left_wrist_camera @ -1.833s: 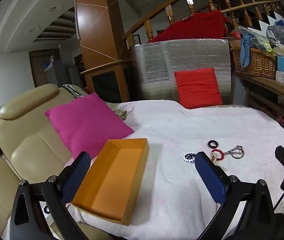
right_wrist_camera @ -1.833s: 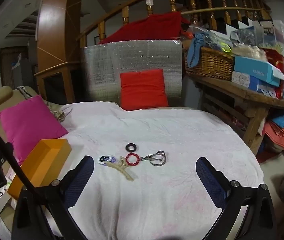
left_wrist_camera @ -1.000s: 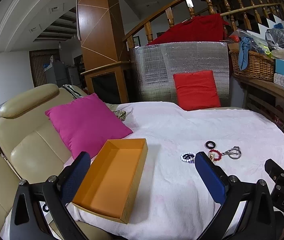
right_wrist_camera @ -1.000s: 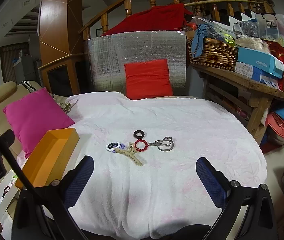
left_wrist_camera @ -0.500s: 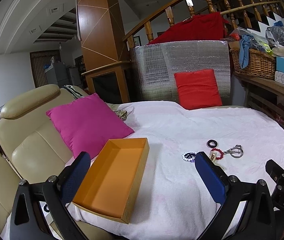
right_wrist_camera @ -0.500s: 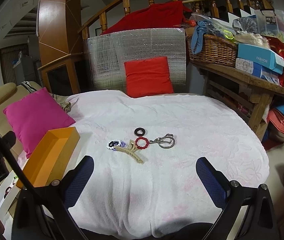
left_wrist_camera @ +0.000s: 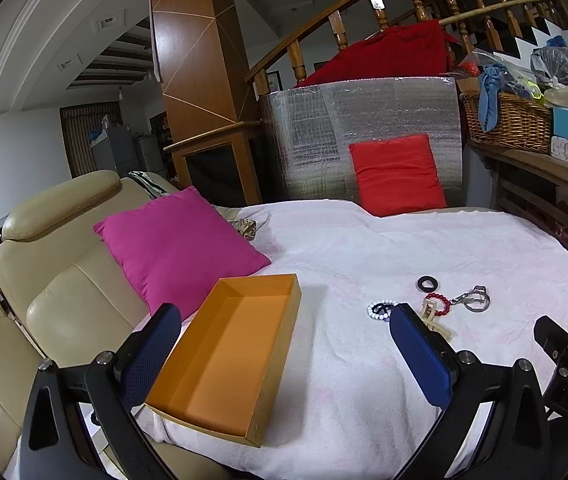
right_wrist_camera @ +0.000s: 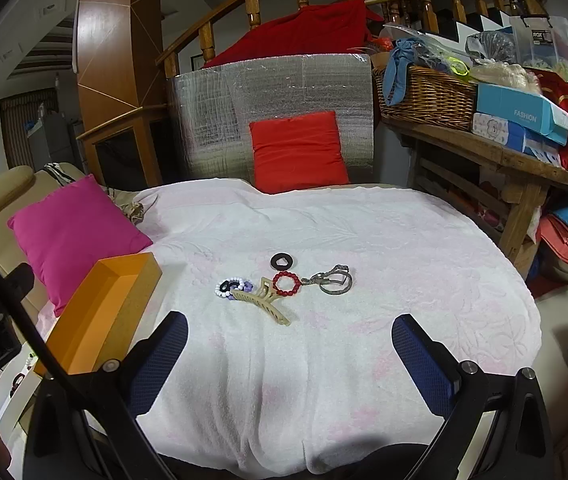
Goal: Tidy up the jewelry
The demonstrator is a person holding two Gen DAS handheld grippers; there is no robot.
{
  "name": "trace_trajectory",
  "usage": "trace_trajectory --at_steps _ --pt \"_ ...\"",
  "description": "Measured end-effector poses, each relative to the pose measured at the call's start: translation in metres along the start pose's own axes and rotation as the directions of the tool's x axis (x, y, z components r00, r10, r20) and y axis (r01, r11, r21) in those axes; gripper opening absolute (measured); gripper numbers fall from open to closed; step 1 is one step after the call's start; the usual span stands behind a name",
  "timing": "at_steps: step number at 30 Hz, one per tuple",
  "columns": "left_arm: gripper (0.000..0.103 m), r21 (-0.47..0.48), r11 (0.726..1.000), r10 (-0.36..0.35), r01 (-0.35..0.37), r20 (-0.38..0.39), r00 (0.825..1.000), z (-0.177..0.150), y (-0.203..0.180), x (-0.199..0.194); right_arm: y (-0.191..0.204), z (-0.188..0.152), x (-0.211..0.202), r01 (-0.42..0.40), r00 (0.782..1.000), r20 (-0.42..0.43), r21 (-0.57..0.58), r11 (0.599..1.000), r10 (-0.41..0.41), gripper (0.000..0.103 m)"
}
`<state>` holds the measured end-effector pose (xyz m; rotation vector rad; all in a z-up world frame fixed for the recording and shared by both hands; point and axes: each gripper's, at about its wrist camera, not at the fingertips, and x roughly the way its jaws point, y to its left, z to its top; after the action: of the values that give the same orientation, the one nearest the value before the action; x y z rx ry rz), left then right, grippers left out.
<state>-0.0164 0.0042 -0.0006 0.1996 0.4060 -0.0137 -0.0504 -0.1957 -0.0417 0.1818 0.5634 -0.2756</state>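
An empty orange box (left_wrist_camera: 227,356) sits at the left edge of the white cloth, also in the right wrist view (right_wrist_camera: 99,312). Jewelry lies in a cluster mid-cloth: a black ring (right_wrist_camera: 281,261), a red bead bracelet (right_wrist_camera: 287,283), a white-and-purple bead bracelet (right_wrist_camera: 233,286), a beige hair claw (right_wrist_camera: 261,300) and a metal keyring (right_wrist_camera: 334,278). My left gripper (left_wrist_camera: 284,344) is open and empty, over the box's near end. My right gripper (right_wrist_camera: 290,356) is open and empty, just short of the cluster.
A pink cushion (left_wrist_camera: 175,244) leans on the beige sofa (left_wrist_camera: 51,280) behind the box. A red cushion (right_wrist_camera: 298,150) rests against a silver foil panel at the back. A wooden bench (right_wrist_camera: 496,160) with a basket and boxes stands on the right.
Both views shift only slightly; the right gripper has edged a little toward the jewelry. Both grippers stay open and nothing on the cloth has moved.
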Motion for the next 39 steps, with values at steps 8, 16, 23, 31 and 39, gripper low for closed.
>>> trace_trajectory --at_steps 8,16,23,31,39 --pt "0.103 0.006 1.0 0.006 -0.006 -0.004 1.0 -0.001 -0.002 0.003 -0.001 0.0 0.003 -0.005 1.0 -0.006 0.004 1.0 0.005 0.103" --pt "0.103 0.013 1.0 0.011 -0.011 -0.017 1.0 -0.001 -0.004 0.012 -0.004 0.001 0.011 -0.007 1.0 -0.017 0.012 1.0 0.007 0.103" --pt "0.103 0.016 1.0 0.02 -0.019 -0.034 0.999 -0.002 -0.007 0.024 -0.005 0.002 0.024 -0.012 0.999 -0.031 0.016 1.0 0.012 0.103" --pt "0.103 0.036 0.999 0.021 -0.019 -0.066 0.998 -0.002 -0.018 0.046 -0.013 0.002 0.047 -0.013 0.998 -0.066 0.04 0.999 0.015 0.103" --pt "0.103 0.049 0.999 -0.004 0.009 -0.098 0.995 -0.001 -0.038 0.077 -0.039 0.006 0.082 0.011 0.996 -0.089 0.084 0.996 -0.003 0.103"
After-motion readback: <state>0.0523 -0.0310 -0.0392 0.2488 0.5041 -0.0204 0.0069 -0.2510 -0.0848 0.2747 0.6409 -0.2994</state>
